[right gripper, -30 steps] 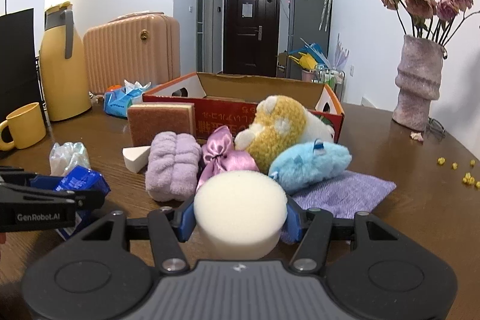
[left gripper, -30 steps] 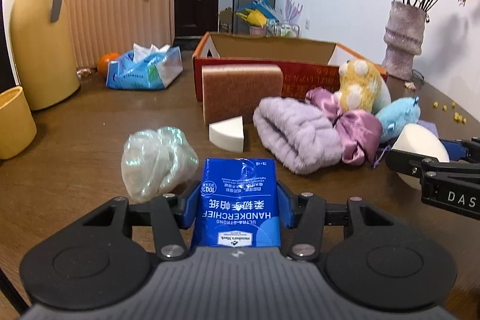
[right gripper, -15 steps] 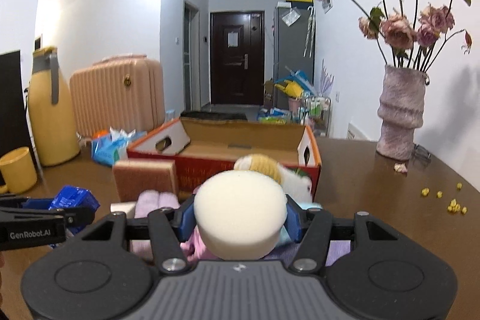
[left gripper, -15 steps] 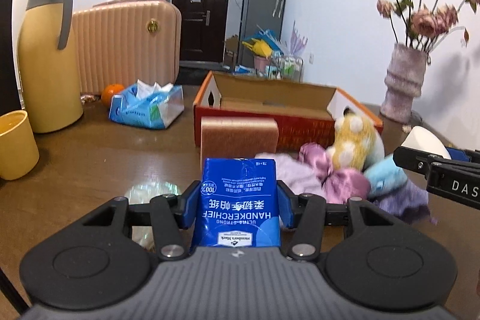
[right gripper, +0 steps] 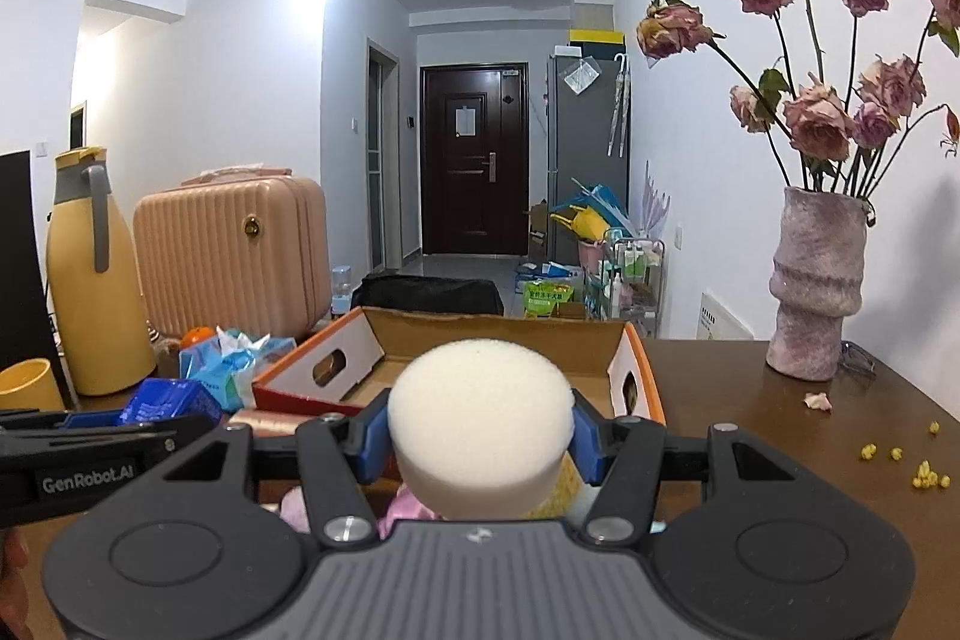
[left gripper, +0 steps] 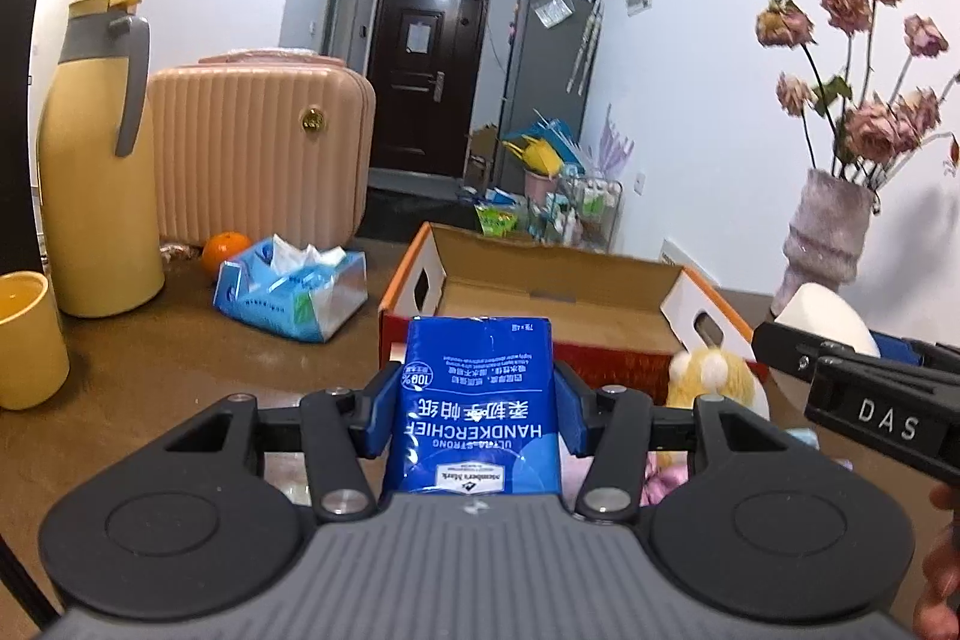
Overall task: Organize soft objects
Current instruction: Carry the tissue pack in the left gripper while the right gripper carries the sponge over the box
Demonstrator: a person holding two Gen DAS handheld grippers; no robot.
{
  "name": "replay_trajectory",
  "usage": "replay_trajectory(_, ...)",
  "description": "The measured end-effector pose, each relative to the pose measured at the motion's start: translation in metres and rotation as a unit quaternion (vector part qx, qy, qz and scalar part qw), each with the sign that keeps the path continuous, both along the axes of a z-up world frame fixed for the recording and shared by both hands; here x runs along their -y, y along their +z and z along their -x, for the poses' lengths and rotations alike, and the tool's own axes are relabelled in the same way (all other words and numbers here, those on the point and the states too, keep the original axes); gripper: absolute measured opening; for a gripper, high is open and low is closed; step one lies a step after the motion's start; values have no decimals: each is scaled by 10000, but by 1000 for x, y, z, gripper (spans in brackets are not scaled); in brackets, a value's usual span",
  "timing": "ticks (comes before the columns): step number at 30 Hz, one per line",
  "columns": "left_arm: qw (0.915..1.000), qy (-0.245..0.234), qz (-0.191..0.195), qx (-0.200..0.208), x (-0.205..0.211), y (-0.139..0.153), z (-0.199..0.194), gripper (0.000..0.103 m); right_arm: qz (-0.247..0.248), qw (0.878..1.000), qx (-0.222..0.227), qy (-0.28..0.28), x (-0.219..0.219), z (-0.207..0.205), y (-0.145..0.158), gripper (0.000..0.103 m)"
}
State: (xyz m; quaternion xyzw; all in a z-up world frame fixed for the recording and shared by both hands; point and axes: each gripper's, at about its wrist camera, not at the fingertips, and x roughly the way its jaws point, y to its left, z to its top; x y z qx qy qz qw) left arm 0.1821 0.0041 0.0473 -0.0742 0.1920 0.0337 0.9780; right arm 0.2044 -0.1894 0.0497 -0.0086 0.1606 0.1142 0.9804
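Left wrist view first: the left gripper [left gripper: 478,400] is pinching a blue handkerchief pack [left gripper: 478,406] between its blue pads, one on each side. The pack's long side points straight ahead, right at the open cardboard box [left gripper: 558,304] on the brown table [left gripper: 180,358]. The box lies just in front of the pack and a bit lower, with its long side running left to right. So the pack only has to go forward and down to land inside, I think.

Farther right in that view, a yellow plush toy [left gripper: 714,382] sits against the front wall of the box. The right gripper [left gripper: 840,358] pokes in from the right edge, carrying something white.

Right wrist view: the right gripper is squeezed onto a round cream sponge [right gripper: 480,430]. The box sits straight ahead of it too, and both grippers look about the same way from it, side by side. I can't say which one is nearer.

Some things are hard to see. The gripper bodies cover the soft pile in front of the box, so only bits of pink and yellow peek out. The box floor is mostly hidden behind the pack and the sponge, so I can't tell if anything is in there.
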Motion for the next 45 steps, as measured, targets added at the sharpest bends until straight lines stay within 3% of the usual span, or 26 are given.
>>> replay_trajectory(24,9990,417,96,141,-5,11,-74,53,-120,9998,-69,-145,-4,-82,7,57)
replay_trajectory(45,9990,414,78,140,-7,12,-125,53,90,9993,-279,-241,-18,-136,-2,57)
